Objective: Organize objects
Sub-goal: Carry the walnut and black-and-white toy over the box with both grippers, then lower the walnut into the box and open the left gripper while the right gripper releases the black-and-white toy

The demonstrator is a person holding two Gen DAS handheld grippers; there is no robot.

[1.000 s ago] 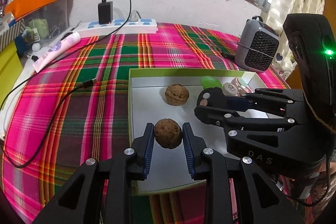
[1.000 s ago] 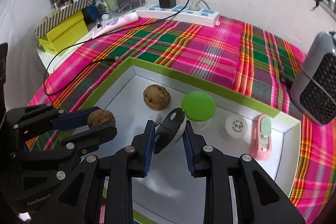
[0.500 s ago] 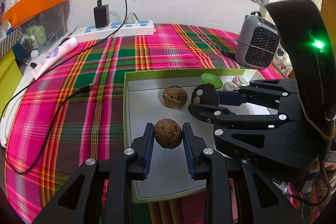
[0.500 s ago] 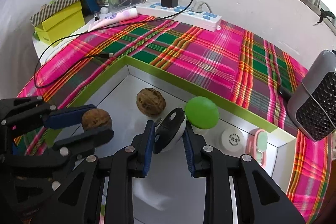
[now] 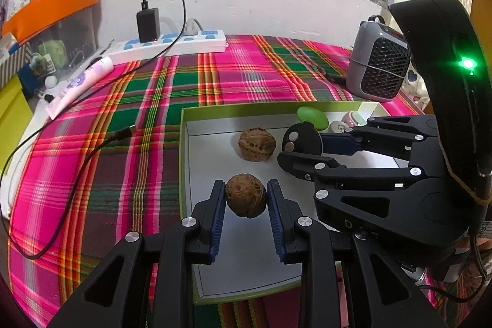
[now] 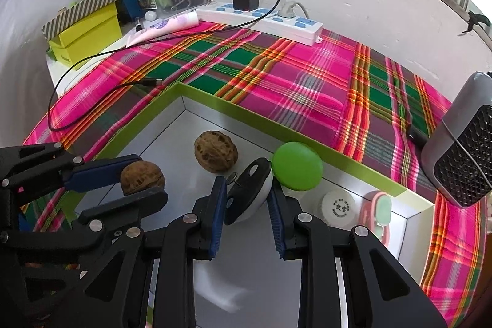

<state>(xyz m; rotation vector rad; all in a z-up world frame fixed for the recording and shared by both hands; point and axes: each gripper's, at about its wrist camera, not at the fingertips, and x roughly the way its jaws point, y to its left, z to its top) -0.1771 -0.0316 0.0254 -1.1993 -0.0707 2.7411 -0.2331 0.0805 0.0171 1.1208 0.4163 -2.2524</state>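
Pinching a walnut (image 5: pixel 245 199), the left claw (image 5: pixel 246 202); right claw (image 6: pixel 247 199) clamps a black-and-white gadget (image 6: pixel 249 192).

You could read little. The right gripper's housing (image 5: pixel 347 224) showed a single raised letter "D". The small white round lid (image 6: pixel 338 204) bore two Chinese characters above a line of finer print, too small to read.
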